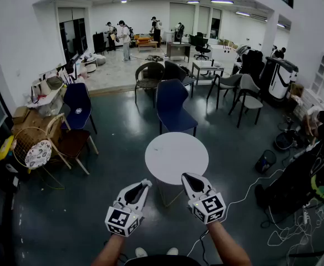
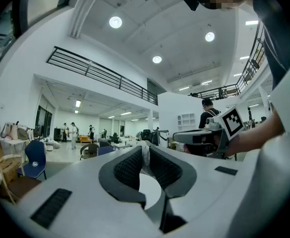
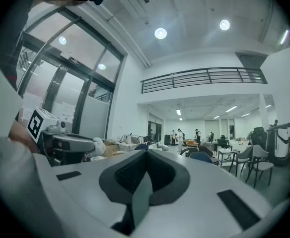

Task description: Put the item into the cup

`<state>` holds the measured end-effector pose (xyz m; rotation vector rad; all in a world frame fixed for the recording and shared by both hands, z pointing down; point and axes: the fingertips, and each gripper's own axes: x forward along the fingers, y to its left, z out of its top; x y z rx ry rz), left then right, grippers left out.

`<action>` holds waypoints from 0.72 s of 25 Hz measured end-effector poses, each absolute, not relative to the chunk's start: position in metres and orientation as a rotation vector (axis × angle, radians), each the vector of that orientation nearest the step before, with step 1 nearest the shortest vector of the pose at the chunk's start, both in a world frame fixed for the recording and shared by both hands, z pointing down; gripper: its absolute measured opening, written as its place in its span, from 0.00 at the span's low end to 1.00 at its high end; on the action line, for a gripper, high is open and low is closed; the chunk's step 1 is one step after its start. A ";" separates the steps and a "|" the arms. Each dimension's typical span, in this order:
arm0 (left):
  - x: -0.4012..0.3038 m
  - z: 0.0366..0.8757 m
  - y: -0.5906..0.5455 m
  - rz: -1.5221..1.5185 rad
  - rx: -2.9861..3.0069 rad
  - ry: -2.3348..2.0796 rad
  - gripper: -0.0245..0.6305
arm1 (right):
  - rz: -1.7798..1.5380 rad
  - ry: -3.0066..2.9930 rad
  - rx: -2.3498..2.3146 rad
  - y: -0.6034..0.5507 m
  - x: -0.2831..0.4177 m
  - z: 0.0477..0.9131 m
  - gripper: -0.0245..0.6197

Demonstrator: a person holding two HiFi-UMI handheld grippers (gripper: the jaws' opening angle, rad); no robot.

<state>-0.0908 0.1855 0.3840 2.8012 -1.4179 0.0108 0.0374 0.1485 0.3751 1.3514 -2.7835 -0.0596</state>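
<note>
I hold both grippers side by side in the air over the near edge of a round white table (image 1: pixel 176 157). My left gripper (image 1: pixel 145 183) is shut on a small white item (image 2: pixel 145 155), which sticks up between its dark ribbed pads (image 2: pixel 127 168). The same white item (image 3: pixel 99 146) shows at that gripper's tip in the right gripper view. My right gripper (image 1: pixel 185 176) has its jaws closed together with nothing between them, as its own view shows (image 3: pixel 146 151). No cup appears in any view.
A blue chair (image 1: pixel 172 107) stands just behind the table, with more chairs and small tables further back. A wicker chair (image 1: pixel 34 146) sits at the left. Cables (image 1: pixel 284 231) and dark bags lie on the floor at the right. People (image 1: pixel 123 37) stand far off.
</note>
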 end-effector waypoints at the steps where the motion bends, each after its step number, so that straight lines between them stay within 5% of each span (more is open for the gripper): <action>1: -0.088 0.384 0.186 0.009 2.800 -1.419 0.12 | -0.056 -2.785 1.350 0.150 0.040 0.376 0.06; 18: -0.026 0.400 0.195 0.005 2.789 -1.432 0.12 | -0.092 -2.803 1.312 0.168 0.097 0.389 0.06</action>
